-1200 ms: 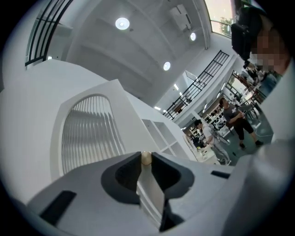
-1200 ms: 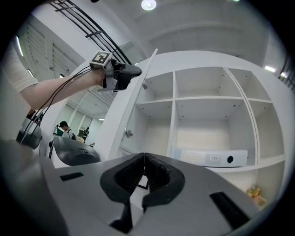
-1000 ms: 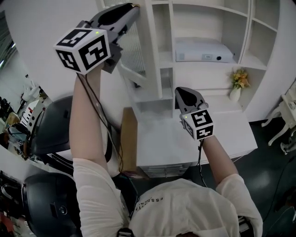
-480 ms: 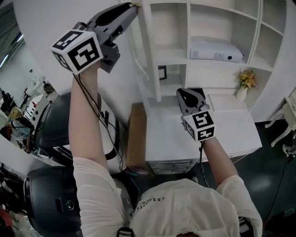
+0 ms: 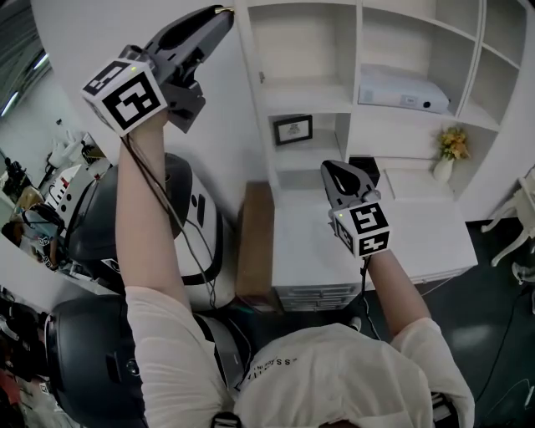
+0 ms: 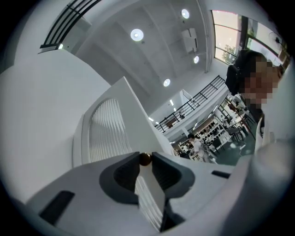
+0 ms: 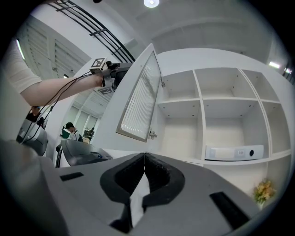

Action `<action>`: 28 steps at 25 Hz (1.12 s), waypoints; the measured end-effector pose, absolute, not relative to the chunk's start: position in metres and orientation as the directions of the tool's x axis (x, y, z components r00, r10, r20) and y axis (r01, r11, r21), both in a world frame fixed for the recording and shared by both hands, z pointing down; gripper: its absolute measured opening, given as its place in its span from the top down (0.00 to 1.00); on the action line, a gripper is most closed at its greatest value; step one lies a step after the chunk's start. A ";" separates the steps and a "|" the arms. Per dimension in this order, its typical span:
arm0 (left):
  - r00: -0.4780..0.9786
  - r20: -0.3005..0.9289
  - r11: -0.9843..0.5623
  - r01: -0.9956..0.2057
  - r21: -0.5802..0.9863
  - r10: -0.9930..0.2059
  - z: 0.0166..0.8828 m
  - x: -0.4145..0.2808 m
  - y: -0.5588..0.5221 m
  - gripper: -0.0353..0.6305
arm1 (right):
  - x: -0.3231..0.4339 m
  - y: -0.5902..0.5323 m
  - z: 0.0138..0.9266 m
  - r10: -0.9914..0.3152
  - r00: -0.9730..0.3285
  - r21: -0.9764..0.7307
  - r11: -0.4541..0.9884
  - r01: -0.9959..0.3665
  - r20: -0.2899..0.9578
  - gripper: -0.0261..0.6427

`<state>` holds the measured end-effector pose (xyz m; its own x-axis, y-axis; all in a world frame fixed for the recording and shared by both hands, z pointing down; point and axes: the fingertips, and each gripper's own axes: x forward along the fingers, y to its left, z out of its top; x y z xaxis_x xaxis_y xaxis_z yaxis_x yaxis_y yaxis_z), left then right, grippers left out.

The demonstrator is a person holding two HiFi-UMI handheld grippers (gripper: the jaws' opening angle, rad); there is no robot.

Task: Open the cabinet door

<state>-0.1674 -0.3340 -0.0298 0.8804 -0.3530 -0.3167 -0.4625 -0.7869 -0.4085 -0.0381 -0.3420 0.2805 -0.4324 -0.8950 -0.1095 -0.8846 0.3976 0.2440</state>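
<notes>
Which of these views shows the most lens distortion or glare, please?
Head view: evenly lit, sharp, cabinet only mildly bowed. Left gripper view: strongest fisheye, black corners, ceiling lamp glaring. Right gripper view: fisheye too, cabinet lines visibly curved.

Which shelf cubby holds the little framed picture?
The low cubby in the leftmost column, under the tall empty one; the small dark picture frame stands there.

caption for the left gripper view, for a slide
Left gripper pinching the brass knob of the slatted cabinet door

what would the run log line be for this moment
left gripper: fingers opening, door knob between them | cabinet door: swung open | right gripper: shut, empty
</notes>
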 end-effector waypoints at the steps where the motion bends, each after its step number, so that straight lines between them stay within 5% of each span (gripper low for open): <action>1: 0.881 -0.319 -0.790 -0.460 -0.404 -0.350 -0.030 -0.170 -0.334 0.82 | -0.041 -0.343 0.280 -0.893 -0.437 0.244 0.402 -0.883 -0.109 0.94; 16: 0.902 -0.323 -0.822 -0.405 -0.399 -0.288 -0.028 -0.213 -0.339 0.82 | -0.083 -0.353 0.293 -0.847 -0.527 0.264 0.496 -0.827 -0.062 0.94; 28: 0.834 -0.358 -0.731 -0.545 -0.411 -0.420 -0.012 -0.221 -0.343 0.82 | -0.087 -0.355 0.307 -0.834 -0.551 0.242 0.529 -0.814 -0.031 0.94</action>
